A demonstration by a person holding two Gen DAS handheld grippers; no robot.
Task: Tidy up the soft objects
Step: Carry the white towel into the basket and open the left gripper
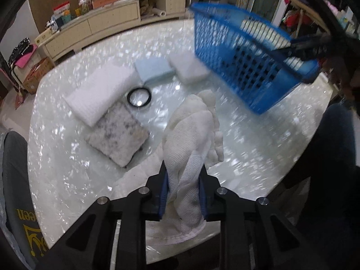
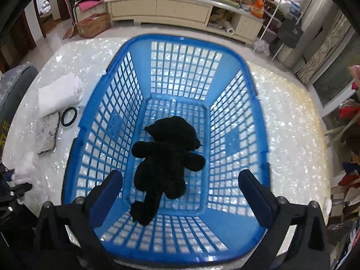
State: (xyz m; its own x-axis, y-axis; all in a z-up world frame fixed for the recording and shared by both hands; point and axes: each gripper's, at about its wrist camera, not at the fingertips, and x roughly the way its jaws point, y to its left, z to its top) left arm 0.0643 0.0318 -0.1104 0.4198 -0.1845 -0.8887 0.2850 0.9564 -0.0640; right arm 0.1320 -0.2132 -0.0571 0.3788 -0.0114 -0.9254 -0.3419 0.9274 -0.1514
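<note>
Ahead of our right gripper, whose jaws stand wide apart, sits the blue basket with the black plush bear already lying inside, so we judge one item sorted. Our left gripper is clamped on a white cloth, which trails forward from the jaws over the table. Beyond its tips wait a white foam pad, a speckled pad, a pale blue sponge, a white sponge and a black ring. The glossy pearl-flecked table stands in a cluttered room with a long cream cabinet.
</note>
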